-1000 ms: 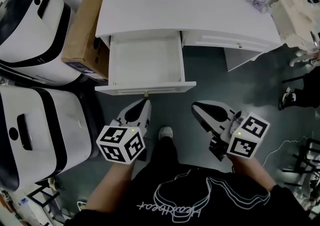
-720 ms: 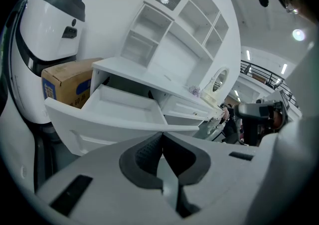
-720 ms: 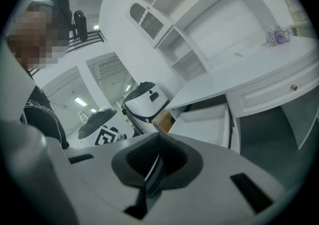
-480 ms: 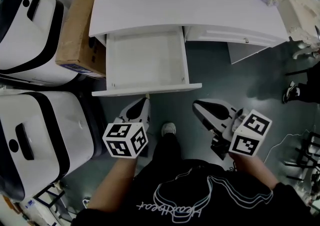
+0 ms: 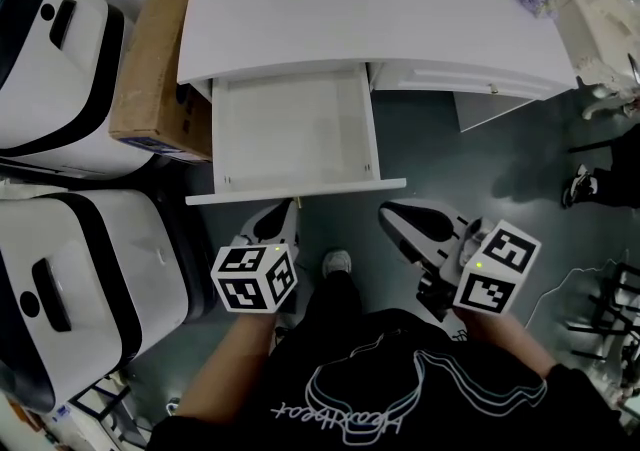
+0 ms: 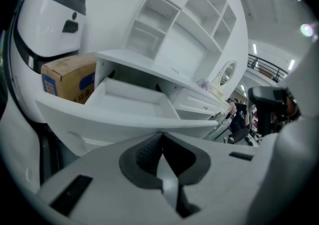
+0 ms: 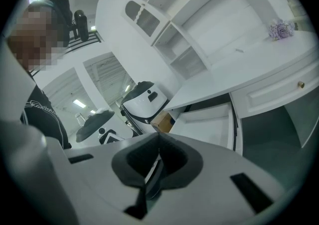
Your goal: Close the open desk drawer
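L gripper (image 6: 162,136): fingers (image 6: 104,169) closed, tips meeting, nothing between them. We see its tips in the head view (image 5: 287,209) just beside the front panel of the drawer (image 5: 295,129), near the panel's mid-point; we can't confirm contact. R gripper (image 7: 158,139): fingers also closed tip to tip, empty. In the head view it (image 5: 392,214) hangs over the floor, below and to the right of the drawer's front corner, apart from it.

Drawer: pulled well out from under the left part of the white counter (image 5: 360,9), interior bare. A 2nd drawer front w/ small knob (image 5: 470,79) sits flush to its right.

Surroundings: cardboard box (image 5: 150,59) on the floor against the counter's left side. Two white-and-black machines (image 5: 60,39) (image 5: 80,279) stand further left. The person's shoe (image 5: 337,263) shows between the grippers.
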Demonstrator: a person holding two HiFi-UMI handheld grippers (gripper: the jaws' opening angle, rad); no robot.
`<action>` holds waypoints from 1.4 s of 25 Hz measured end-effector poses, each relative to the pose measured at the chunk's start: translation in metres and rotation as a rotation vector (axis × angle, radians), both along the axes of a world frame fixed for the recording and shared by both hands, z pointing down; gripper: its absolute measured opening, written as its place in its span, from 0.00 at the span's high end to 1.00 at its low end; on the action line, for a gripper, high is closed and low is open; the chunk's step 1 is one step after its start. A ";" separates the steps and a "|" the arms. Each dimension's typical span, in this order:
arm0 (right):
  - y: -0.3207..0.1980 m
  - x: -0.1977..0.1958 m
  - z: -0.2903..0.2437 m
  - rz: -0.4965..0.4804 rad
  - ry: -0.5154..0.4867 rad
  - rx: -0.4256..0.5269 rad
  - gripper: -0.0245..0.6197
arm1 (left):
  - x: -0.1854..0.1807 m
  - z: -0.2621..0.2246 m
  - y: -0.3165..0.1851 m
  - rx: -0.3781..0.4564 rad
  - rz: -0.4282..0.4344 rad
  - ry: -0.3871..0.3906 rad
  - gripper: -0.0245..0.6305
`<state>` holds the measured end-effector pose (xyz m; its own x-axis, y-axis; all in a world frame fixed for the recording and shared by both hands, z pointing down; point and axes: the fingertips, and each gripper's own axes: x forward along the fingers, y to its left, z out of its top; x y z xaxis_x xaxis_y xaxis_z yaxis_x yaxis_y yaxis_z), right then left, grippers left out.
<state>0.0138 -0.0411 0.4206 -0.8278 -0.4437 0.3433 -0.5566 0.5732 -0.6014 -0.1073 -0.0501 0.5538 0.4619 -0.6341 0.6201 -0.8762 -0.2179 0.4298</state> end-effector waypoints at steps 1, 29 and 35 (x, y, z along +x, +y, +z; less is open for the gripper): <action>-0.001 -0.002 -0.001 -0.001 0.000 0.002 0.95 | -0.001 0.000 -0.001 -0.003 0.000 -0.001 0.96; -0.040 0.004 0.016 -0.017 -0.025 -0.048 0.95 | -0.003 0.005 -0.046 -0.002 -0.040 -0.054 0.96; -0.061 0.003 0.022 -0.039 -0.028 -0.068 0.95 | -0.004 0.005 -0.065 -0.009 -0.051 -0.057 0.96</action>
